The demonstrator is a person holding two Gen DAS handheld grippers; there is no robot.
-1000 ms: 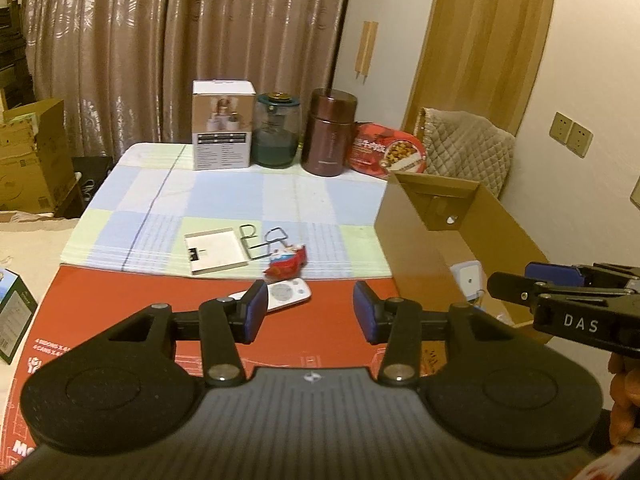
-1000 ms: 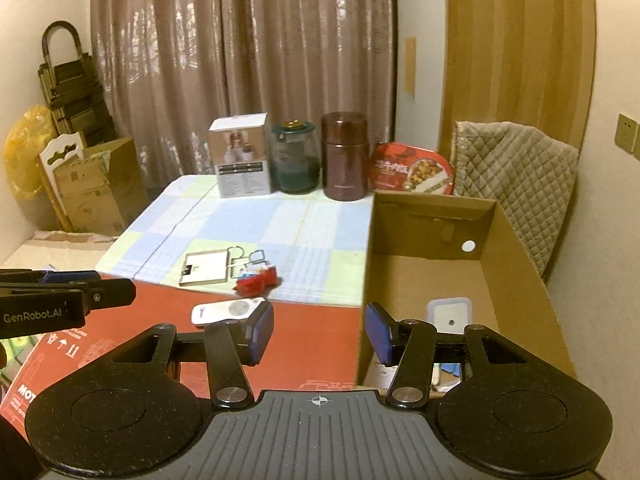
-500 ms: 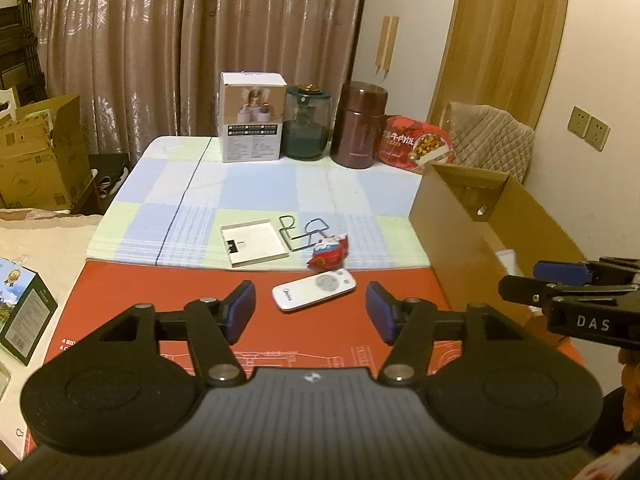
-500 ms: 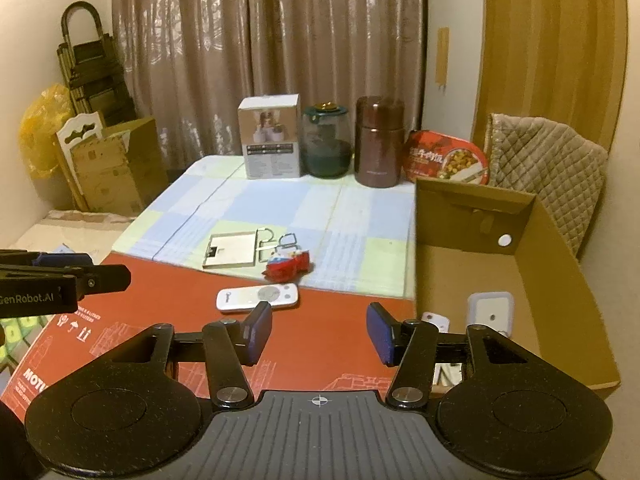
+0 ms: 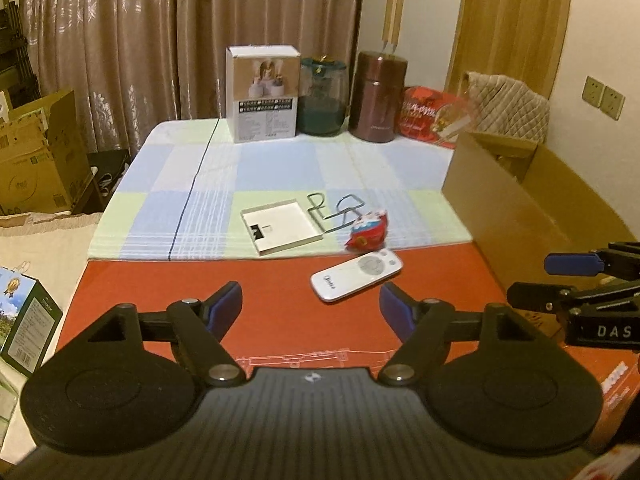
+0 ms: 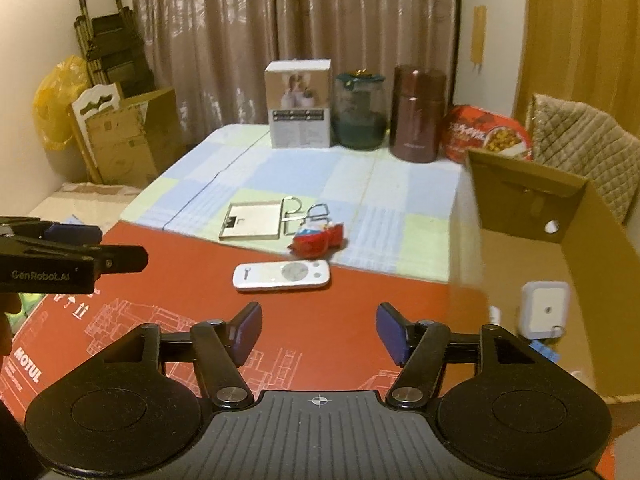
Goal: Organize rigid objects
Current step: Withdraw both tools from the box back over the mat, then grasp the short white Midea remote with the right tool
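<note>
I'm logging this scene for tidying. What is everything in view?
remote: 1, white, red board
snack packet: 1, red, cloth edge
flat tray: 1, white, checked cloth
wire clips: 2, metal, beside tray
cardboard box: 1, brown, right, open
white device: 1, inside box
carton: 1, white, far end
jar: 1, green
flask: 1, brown
left gripper: opening, empty
right gripper: opening, empty
</note>
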